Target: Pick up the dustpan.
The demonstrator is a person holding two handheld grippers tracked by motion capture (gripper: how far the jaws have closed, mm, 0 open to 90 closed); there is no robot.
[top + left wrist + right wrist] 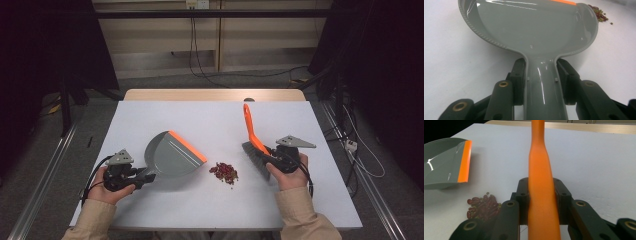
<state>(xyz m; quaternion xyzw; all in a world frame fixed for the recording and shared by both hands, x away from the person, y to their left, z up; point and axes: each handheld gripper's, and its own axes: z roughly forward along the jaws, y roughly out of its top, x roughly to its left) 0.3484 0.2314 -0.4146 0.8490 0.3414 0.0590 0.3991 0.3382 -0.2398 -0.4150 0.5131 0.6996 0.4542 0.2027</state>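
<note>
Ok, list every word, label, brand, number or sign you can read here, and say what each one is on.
None: no readable text stands anywhere.
Dustpan: plain grey with an orange lip, no lettering.
Brush: plain orange handle, no brand.
Left hand-held gripper and right hand-held gripper: black, unmarked.
Wall socket plate at the far wall: too small to tell any marking.

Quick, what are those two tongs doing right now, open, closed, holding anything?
Left tongs: closed on the grey dustpan by its handle.
Right tongs: closed on the orange brush by its handle.
</note>
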